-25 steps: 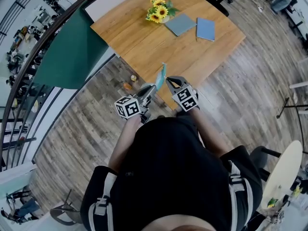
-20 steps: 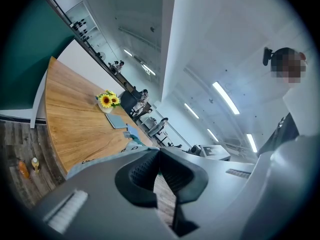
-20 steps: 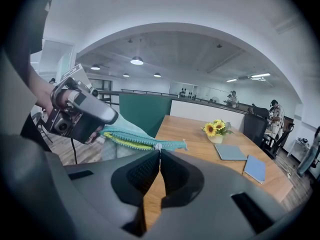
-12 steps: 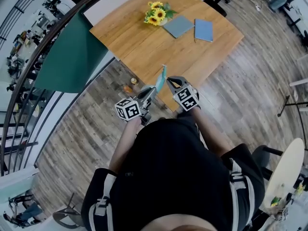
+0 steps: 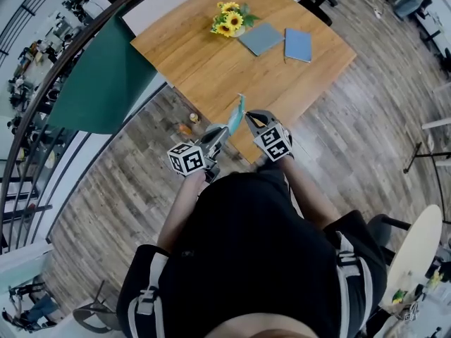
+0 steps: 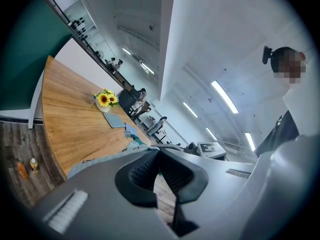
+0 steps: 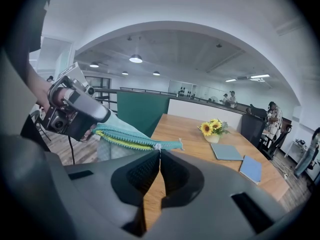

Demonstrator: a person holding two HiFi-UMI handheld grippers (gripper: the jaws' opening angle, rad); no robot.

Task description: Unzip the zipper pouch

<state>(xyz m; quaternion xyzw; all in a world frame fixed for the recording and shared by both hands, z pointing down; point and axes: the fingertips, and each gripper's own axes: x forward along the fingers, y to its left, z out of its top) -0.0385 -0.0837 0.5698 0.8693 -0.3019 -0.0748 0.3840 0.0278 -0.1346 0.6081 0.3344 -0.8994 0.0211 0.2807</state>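
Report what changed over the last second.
Nothing visibly changed. The left gripper stays shut on the zipper pouch, the right gripper stays shut on its zipper pull, and the pouch is held between them above the table edge.

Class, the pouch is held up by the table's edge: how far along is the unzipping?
Done: the pouch is off the table, one end clamped in the left tongs. In hand: the right tongs are shut on the zipper pull near the other end. Left: I cannot tell whether the teeth have parted, so the unzipping may remain.
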